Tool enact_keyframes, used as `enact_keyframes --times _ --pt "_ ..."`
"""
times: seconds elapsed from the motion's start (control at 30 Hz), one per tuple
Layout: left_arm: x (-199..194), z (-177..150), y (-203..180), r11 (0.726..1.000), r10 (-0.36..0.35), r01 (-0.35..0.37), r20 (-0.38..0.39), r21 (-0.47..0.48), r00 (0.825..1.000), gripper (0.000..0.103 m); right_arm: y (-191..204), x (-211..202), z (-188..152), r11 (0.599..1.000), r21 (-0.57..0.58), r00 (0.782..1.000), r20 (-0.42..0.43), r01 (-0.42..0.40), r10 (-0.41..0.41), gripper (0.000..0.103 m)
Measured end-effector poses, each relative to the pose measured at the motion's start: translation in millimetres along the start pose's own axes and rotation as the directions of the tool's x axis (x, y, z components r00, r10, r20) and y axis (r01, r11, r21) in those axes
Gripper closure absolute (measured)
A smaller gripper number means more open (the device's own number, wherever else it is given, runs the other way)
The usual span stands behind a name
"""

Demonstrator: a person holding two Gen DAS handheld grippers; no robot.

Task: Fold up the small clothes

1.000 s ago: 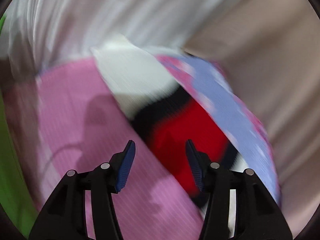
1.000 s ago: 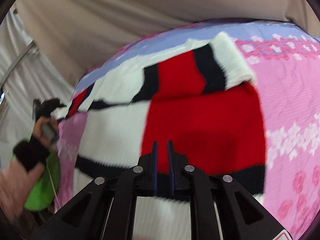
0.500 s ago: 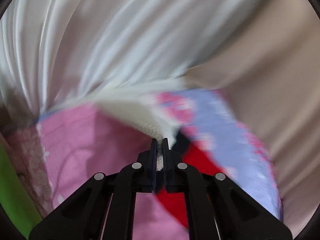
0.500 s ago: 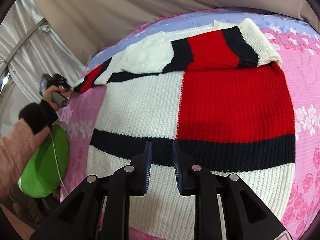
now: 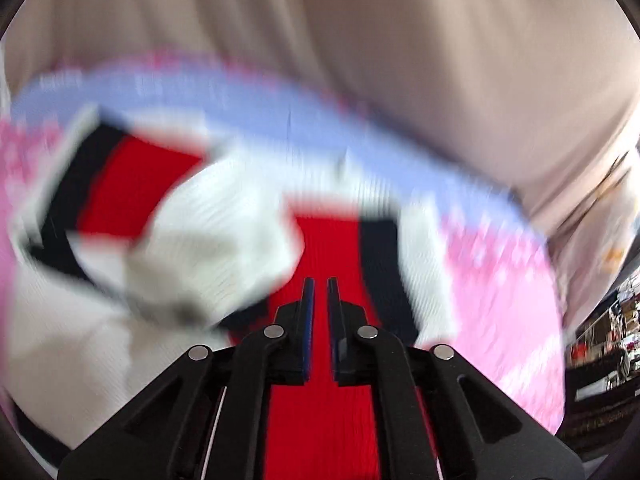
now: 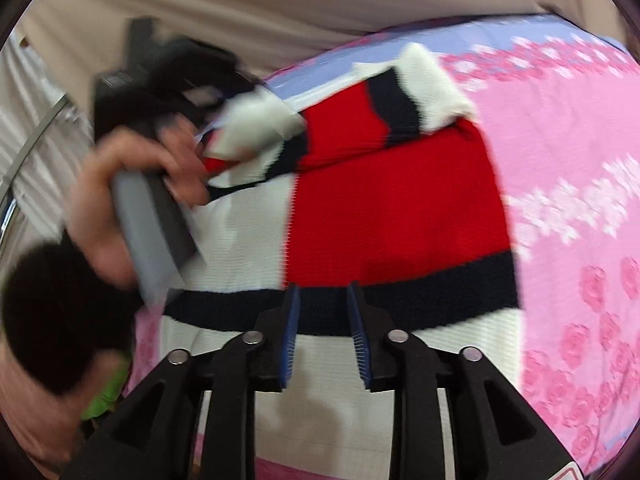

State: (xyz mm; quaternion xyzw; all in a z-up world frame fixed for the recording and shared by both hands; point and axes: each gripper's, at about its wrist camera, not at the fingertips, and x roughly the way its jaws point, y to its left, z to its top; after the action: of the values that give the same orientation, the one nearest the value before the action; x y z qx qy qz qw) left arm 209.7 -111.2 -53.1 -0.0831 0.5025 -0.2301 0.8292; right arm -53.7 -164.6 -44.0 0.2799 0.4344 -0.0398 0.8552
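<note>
Left claw [image 5: 318,285] sat closed, empty, view blurred | right claw [image 6: 323,294] just opening, nothing between, above sweater [image 6: 392,208] | only right view caught the hand [image 6: 120,200]

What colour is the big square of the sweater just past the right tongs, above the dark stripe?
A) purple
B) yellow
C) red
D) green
C: in the right wrist view the sweater has a big red block right above the dark stripe, just ahead of the right tongs, with a white block to its left.
</note>
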Motion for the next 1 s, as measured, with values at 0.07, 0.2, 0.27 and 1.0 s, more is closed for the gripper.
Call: enact_keyframes --times 0.07,0.2,0.27,1.0 --pt "7 -19 13 0.998 0.015 -0.017 -0.038 -0.054 0.999 0.092 -16 -5 -1 0.999 0.021 1.0 0.007 0.03 -0.03 0.074" --pt "-25 -18 72 0.975 0.026 -0.018 0.031 -0.221 0.999 0.073 -32 -13 6 0.996 -0.022 0.995 0.054 0.089 -0.088 0.072" --pt "-49 -6 113 0.942 0.079 -0.045 0.09 -0.332 0.993 0.062 -34 -7 22 0.997 -0.03 0.996 0.064 0.071 -0.069 0.071" --pt "-45 32 257 0.768 0.144 -0.08 0.05 -0.636 0.988 0.065 29 128 174 0.916 0.189 0.927 0.201 -0.353 0.316 0.099"
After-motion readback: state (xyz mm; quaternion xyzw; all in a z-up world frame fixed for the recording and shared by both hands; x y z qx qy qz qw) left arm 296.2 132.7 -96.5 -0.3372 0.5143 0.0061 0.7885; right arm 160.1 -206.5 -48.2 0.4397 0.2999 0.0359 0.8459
